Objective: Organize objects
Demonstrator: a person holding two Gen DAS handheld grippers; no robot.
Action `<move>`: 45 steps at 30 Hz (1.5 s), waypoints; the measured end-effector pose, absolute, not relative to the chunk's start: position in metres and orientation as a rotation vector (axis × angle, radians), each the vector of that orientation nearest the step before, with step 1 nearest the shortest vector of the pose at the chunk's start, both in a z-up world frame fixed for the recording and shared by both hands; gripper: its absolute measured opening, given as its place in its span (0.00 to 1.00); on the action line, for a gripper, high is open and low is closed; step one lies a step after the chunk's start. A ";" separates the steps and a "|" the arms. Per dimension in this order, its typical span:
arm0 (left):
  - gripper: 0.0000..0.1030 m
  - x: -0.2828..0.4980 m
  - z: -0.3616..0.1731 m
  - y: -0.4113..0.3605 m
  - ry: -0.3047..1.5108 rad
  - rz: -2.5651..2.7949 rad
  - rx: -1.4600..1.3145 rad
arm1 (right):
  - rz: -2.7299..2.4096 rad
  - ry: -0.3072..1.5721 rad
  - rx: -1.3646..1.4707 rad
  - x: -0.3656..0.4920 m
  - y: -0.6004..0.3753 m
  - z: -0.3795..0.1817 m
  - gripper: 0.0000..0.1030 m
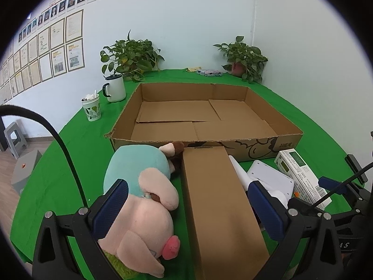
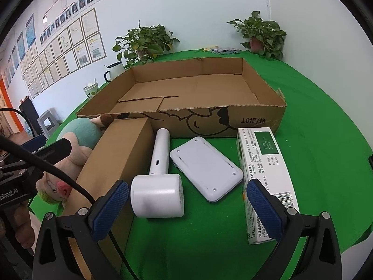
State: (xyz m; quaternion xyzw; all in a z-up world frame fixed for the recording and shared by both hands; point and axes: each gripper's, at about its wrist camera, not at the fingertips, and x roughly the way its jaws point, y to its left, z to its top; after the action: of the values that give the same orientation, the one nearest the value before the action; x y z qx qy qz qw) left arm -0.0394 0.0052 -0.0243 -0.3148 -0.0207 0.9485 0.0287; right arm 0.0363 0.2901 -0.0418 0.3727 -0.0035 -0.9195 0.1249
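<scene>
A large open cardboard tray (image 1: 261, 145) (image 2: 209, 121) lies empty on the green table. In front of it lie a plush pig (image 1: 144, 193) (image 2: 77, 140), a long brown box (image 1: 219, 200) (image 2: 119, 149), a white hammer-shaped device (image 2: 158, 184), a flat white device (image 2: 205, 165) (image 1: 270, 175) and a white and green carton (image 2: 263, 170) (image 1: 300, 175). My left gripper (image 1: 186, 207) is open, its fingers straddling the pig and the brown box. My right gripper (image 2: 186, 206) is open above the white devices, beside the carton.
Two potted plants (image 1: 130, 56) (image 1: 244, 58) stand at the back wall. A white mug (image 1: 115, 88) and a patterned cup (image 1: 92, 108) stand left of the tray. A small patterned packet (image 1: 209, 72) lies at the back. The table edge curves at left.
</scene>
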 end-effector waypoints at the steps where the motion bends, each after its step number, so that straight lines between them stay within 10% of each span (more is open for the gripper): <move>1: 0.99 -0.038 -0.024 0.004 -0.061 2.923 -0.966 | -2.675 -0.004 1.082 0.037 0.288 -0.041 0.99; 24: 0.98 -0.022 -0.022 -0.053 -0.302 2.901 -0.967 | -2.311 0.216 0.836 0.077 0.216 0.016 0.94; 45: 0.94 -0.022 -0.075 -0.080 -0.419 2.727 -1.126 | -1.936 0.025 0.843 0.062 0.170 0.047 0.99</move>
State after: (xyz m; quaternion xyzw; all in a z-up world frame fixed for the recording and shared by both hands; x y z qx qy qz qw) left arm -0.0217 -0.0802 -0.0748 -0.3766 -0.1401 0.9121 0.0810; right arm 0.0623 0.1703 0.0472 0.3474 0.0101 -0.7979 0.4926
